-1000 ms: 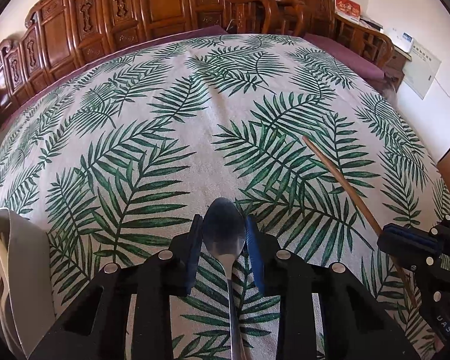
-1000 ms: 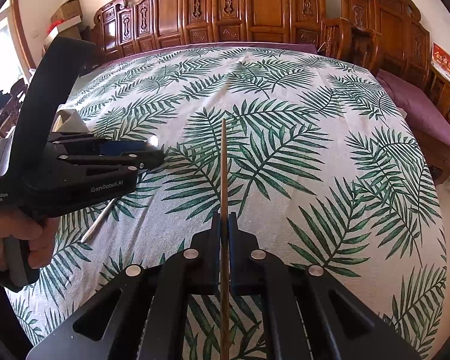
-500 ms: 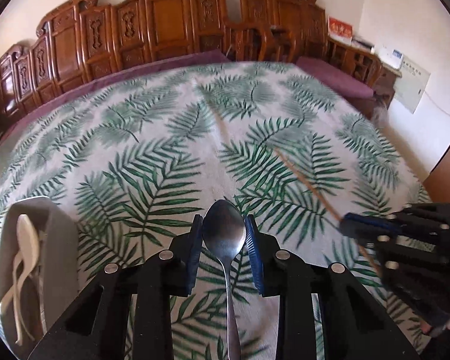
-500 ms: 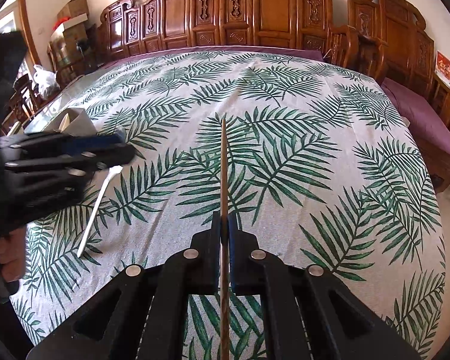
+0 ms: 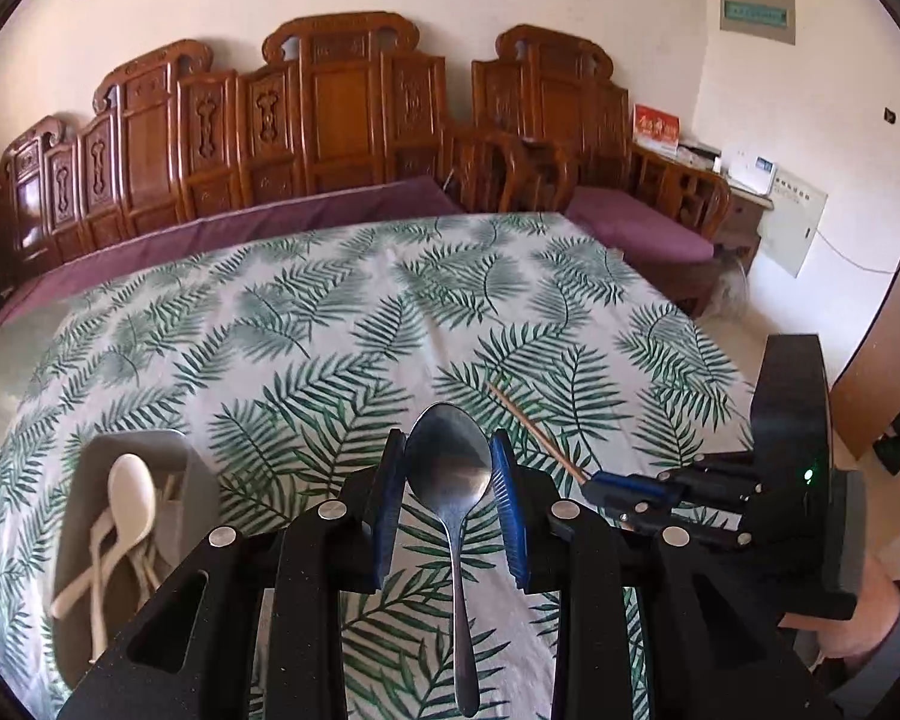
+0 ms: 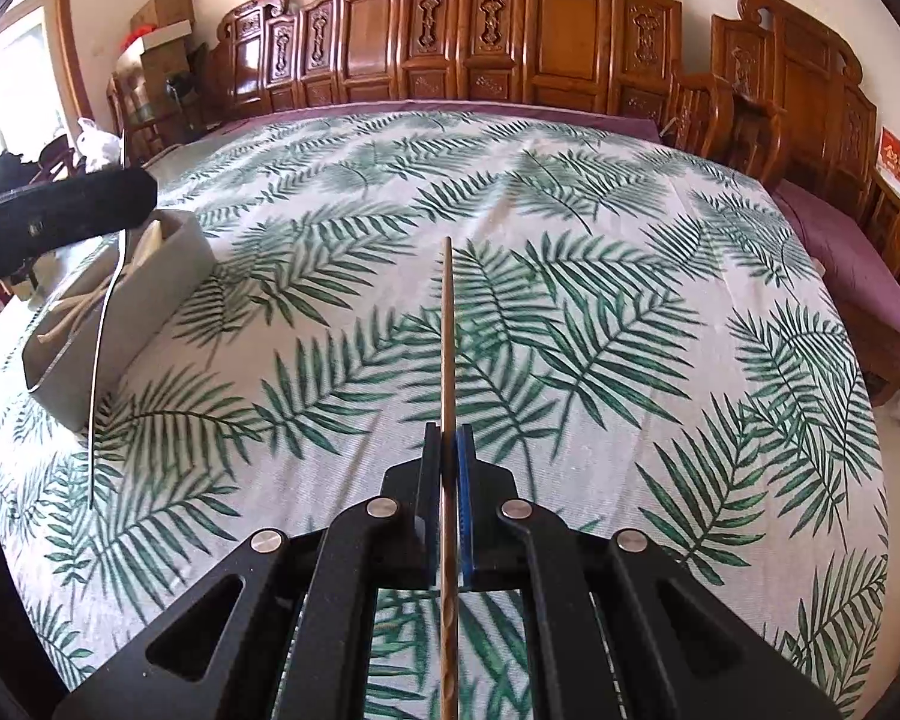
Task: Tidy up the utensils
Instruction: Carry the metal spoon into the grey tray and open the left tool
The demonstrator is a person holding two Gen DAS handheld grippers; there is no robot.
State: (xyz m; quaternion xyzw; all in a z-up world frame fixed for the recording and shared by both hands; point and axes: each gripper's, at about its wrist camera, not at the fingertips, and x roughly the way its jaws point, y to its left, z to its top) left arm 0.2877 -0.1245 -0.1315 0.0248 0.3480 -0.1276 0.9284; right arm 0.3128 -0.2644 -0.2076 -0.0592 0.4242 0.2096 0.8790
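Grey bin [image 5: 195, 480] with white spoons [image 5: 131, 492] sits at 8 o'clock of the left wrist view on the leaf tablecloth [image 5: 330, 330]; the left gripper [image 5: 447, 480] pinches a metal spoon [image 5: 450, 468] by the bowl, handle hanging down. To do it well, carry the spoon over the bin's open top, lower handle first, then release. At 3 o'clock the right gripper [image 6: 448, 480] is pressed together on a chopstick [image 6: 447, 360]; hold it clear until the left is out.
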